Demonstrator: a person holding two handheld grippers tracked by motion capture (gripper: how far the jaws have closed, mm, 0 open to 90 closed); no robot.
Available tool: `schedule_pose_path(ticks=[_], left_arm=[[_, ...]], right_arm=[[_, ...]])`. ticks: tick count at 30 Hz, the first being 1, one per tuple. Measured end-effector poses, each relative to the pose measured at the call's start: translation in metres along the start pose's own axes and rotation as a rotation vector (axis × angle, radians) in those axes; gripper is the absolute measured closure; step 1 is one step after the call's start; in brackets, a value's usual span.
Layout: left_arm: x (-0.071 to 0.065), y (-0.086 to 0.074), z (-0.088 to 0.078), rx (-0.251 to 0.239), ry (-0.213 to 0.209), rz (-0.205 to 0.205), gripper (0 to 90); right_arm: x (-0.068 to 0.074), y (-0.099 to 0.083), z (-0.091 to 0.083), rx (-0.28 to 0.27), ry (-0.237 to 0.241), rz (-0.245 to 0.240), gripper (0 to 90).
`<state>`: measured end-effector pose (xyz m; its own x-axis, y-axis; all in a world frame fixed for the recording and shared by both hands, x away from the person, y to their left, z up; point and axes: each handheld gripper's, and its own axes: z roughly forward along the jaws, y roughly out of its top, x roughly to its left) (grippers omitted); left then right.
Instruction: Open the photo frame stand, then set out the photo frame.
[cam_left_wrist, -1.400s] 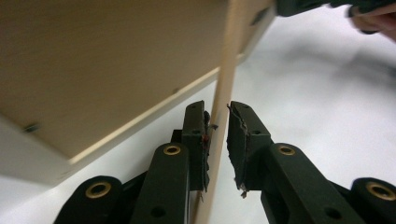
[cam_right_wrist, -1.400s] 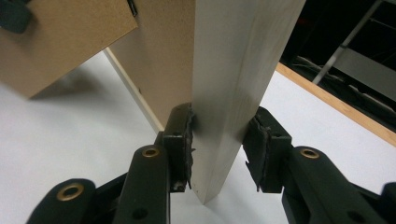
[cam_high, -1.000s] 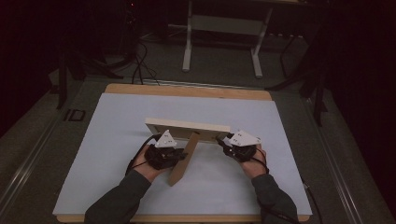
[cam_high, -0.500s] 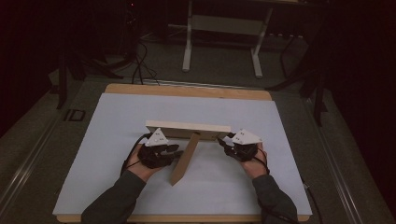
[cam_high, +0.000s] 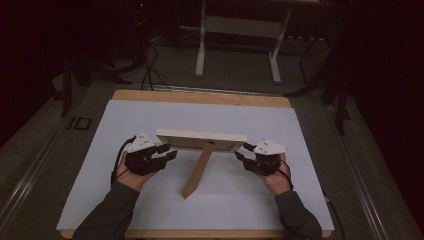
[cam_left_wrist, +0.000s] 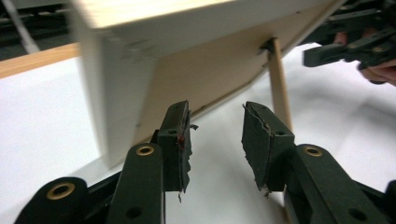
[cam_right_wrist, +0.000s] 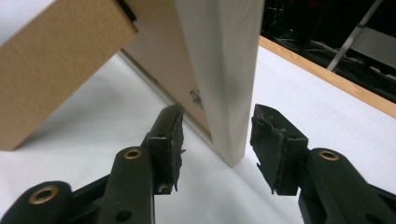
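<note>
A light wooden picture frame (cam_high: 200, 139) stands upright on the white table top (cam_high: 150, 120), propped by its back leg (cam_high: 199, 170). My left gripper (cam_high: 170, 152) sits just off the frame's left end. Its jaws have just been opening and nothing is between them; in the left gripper view the gripper (cam_left_wrist: 215, 121) points at the frame's back (cam_left_wrist: 205, 70) and leg (cam_left_wrist: 280, 88). My right gripper (cam_high: 241, 151) is at the frame's right end. Its jaws have also just been opening, and the gripper (cam_right_wrist: 217, 123) straddles the frame's side edge (cam_right_wrist: 224, 70) with gaps on both sides.
The table's wooden border (cam_high: 200, 97) runs along the far edge. Beyond it stand a white metal stand (cam_high: 240, 30) and floor cables (cam_high: 150, 65) in the dark. The right gripper (cam_left_wrist: 355, 46) appears in the upper right of the left gripper view.
My left gripper has drawn back to the left, off the frame's left end, and its jaws have spread. The right jaws have widened in place. The frame stays standing on its leg.
</note>
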<state>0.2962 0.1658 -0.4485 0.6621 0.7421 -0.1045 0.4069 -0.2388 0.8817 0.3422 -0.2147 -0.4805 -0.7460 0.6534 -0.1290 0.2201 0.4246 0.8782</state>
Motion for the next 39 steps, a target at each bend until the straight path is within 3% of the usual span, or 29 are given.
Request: schedule_pose_path(ticks=[4,8,9,12,18,26,39], left_arm=[[0.006,-0.003,-0.007,-0.006,0.039,-0.010,61.6],[0.012,-0.005,-0.013,-0.005,0.077,-0.022,60.0],[0.016,-0.005,-0.016,-0.001,0.109,-0.030,60.0],[0.020,-0.005,-0.020,-0.006,0.152,-0.039,56.8],[0.025,-0.002,-0.021,-0.019,0.198,-0.045,52.2],[0.027,0.003,-0.019,-0.057,0.192,-0.034,47.4],[0.028,0.010,-0.010,-0.044,0.182,0.004,47.9]], right_arm=[[-0.001,0.003,-0.005,-0.020,0.016,0.025,52.8],[0.000,0.006,-0.009,-0.029,0.018,0.021,52.5],[0.000,0.007,-0.010,-0.028,0.021,0.017,52.3],[-0.001,0.013,-0.013,-0.042,0.024,0.006,51.1],[0.000,0.021,-0.016,-0.069,0.033,0.002,50.3],[0.003,0.031,-0.017,-0.084,0.039,-0.011,49.2],[0.001,0.040,-0.016,-0.088,0.048,-0.021,51.4]])
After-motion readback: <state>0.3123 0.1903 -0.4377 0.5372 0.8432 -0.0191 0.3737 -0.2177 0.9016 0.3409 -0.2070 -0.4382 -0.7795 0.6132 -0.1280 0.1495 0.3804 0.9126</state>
